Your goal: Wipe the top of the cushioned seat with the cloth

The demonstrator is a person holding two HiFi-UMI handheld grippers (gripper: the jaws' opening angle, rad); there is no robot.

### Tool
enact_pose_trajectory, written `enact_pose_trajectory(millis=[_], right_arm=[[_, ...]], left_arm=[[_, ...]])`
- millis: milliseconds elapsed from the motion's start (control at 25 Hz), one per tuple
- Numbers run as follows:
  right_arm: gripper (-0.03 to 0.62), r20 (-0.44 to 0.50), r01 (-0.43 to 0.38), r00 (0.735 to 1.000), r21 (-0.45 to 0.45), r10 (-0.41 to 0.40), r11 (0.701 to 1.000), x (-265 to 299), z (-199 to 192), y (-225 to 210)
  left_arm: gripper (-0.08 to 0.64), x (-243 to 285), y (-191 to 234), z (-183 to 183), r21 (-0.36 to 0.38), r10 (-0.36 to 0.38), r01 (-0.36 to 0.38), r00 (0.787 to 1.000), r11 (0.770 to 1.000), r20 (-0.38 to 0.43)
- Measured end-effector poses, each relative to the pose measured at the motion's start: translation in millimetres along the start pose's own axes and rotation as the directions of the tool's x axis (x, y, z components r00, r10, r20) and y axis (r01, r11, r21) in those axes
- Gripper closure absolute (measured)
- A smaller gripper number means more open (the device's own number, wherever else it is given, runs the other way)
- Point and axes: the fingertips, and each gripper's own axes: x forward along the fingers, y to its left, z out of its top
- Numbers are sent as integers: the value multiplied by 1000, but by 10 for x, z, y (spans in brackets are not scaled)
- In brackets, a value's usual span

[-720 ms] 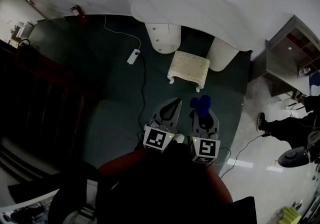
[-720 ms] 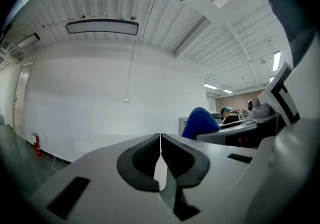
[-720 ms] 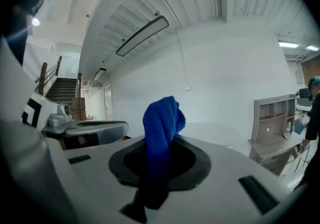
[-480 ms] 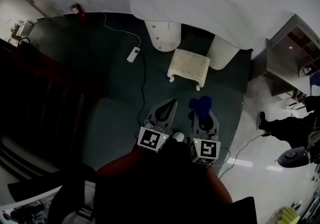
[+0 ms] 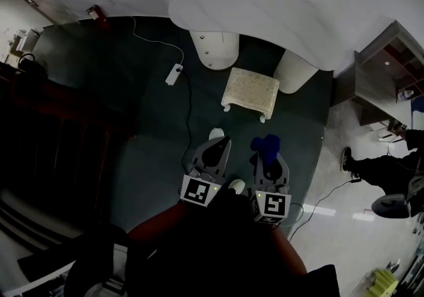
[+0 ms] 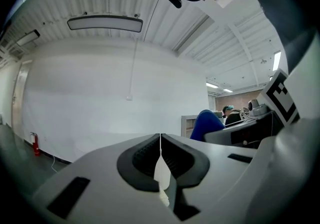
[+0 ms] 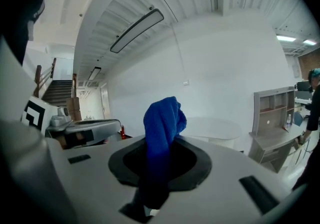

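Jaws of the right gripper pinch the blue cloth, which bunches up past their tips. The left gripper has its jaws pressed together on nothing. Farther off, the cushioned seat stands on the dark floor, near the white table.

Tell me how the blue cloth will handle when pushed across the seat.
The blue cloth is likely floppy: it bunches and curls over above the shut right tool. It is probably light, standing up from one pinch. Pushed across the cushioned seat, it may fold over rather than slide flat.
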Motion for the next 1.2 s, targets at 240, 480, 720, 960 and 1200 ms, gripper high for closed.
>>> enact_pose_trajectory(millis=[240,480,720,960,1200], right_arm=[[503,-78,42,996,-18,-43,999,583,-15,-145],[503,-93,48,994,-49,-52,998,1484,224,-224],[503,-106,53,993,-68,-60,996,2322,567,-228],[503,-108,57,992,-78,-66,995,2961,749,-156],[503,-158,107,981,-37,-111,994,3400,750,-166]], left_arm=[[543,505,405,-211,-46,-23,20,997,999,-67],[543,1119,1062,-195,-103,-38,30,996,994,-78],[543,1845,1608,0,-142,-82,74,995,987,-51],[543,2256,2120,205,-139,-108,106,994,985,-7],[542,2406,2555,-1,-176,-110,99,992,979,-54]])
